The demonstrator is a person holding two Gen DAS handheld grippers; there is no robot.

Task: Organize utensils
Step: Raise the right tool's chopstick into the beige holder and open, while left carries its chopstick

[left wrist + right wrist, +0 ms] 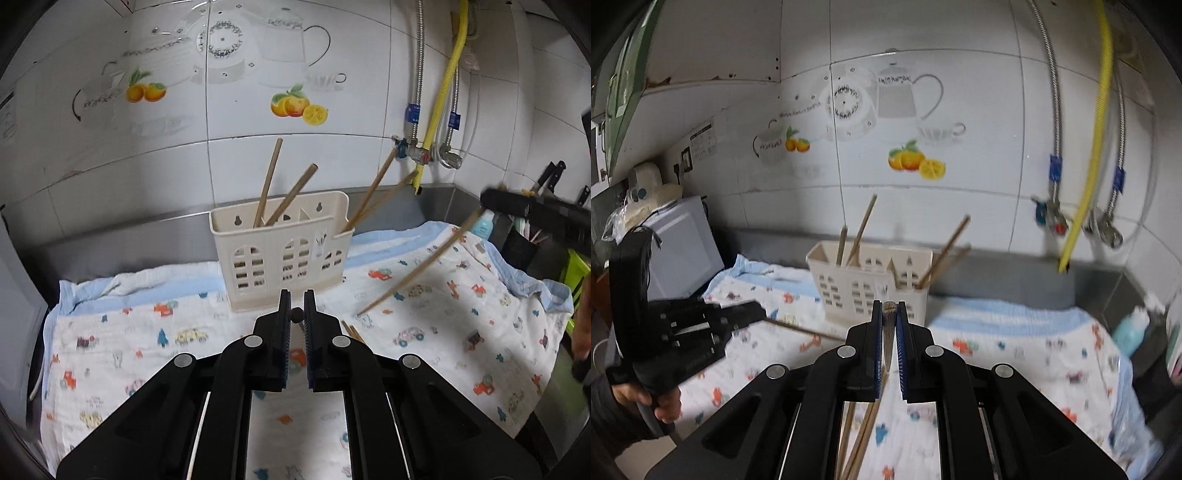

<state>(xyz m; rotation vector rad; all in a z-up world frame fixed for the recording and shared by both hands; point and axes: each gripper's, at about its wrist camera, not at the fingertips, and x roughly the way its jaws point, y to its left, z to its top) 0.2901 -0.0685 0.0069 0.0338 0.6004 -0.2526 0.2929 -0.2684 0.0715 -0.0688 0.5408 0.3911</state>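
The cream holder (280, 254) holds four wooden chopsticks (267, 182). Both the left gripper (297, 314) and right gripper (888, 317) clamp one chopstick each, lower ends hidden.

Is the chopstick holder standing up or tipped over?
Upright. The holder stands on its base on the cloth, with chopsticks leaning out of its open top.

Holder (282, 254) on cloth (443, 314); chopsticks (267, 182) inside, wall (332, 129) behind.

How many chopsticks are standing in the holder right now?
4: two chopsticks lean in the left compartment of the holder, two more lean out of its right end. Shorter ones inside may be hidden.
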